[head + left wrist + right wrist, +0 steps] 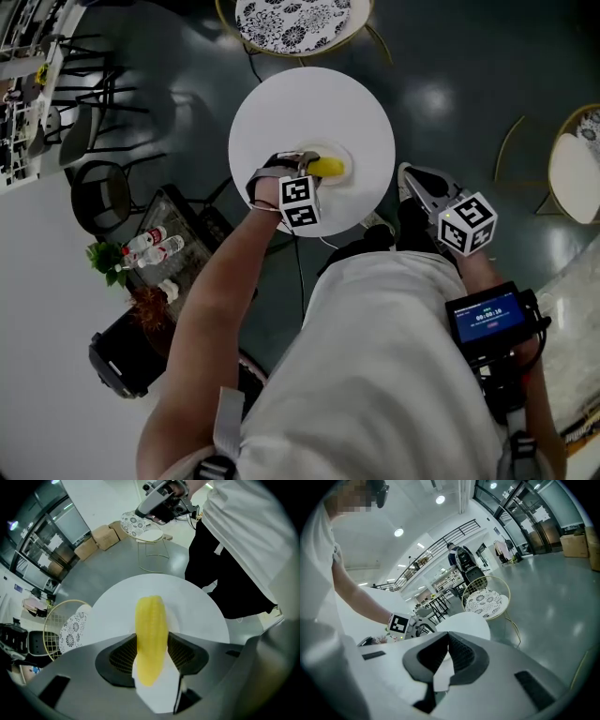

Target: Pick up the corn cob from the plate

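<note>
A yellow corn cob (328, 168) lies lengthwise between the pads of my left gripper (305, 161), which is shut on it and points steeply down over the round white table (281, 112). In the left gripper view the corn cob (151, 634) fills the gap of the left gripper (151, 656), and the small white plate (174, 619) shows just behind it on the table (201, 611). My right gripper (414, 180) hangs off the table's right edge with nothing in it. In its own view the right gripper (449, 637) has its pads met at the tips.
A chair with a patterned cushion (292, 19) stands beyond the table, and a second chair (572, 164) is at the far right. Bottles (155, 246), a plant and a black case (122, 352) sit on the floor at the left.
</note>
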